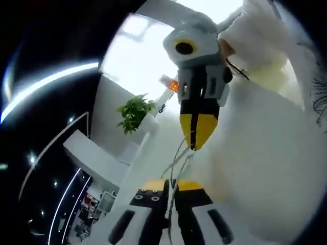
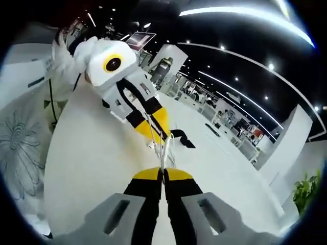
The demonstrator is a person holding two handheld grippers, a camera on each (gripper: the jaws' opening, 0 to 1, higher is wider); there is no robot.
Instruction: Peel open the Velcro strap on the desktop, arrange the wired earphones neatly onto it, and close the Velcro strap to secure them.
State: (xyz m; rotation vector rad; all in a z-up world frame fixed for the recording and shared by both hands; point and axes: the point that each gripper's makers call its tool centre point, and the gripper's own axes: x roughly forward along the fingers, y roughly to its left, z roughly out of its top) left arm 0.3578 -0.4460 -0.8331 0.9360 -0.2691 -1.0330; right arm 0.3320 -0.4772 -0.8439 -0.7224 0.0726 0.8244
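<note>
Both grippers are lifted off the desk and face each other. In the left gripper view my left gripper [image 1: 171, 188] is shut on the thin white earphone wire [image 1: 180, 153]. The wire runs up to my right gripper [image 1: 198, 139], also shut on it. In the right gripper view my right gripper [image 2: 163, 174] pinches the same wire [image 2: 162, 152], pulled fairly straight towards my left gripper [image 2: 156, 133]. A small loop or earbud hangs near that gripper's tips. A dark strip, likely the Velcro strap [image 2: 183, 139], lies on the white desktop [image 2: 225, 168] behind the wire.
A person's white sleeve and clothing [image 1: 265, 153] stand close behind the right gripper and also behind the left gripper [image 2: 87, 153]. A green potted plant [image 1: 135, 112] stands by a white partition. Desks and equipment stand far back in the hall [image 2: 230, 117].
</note>
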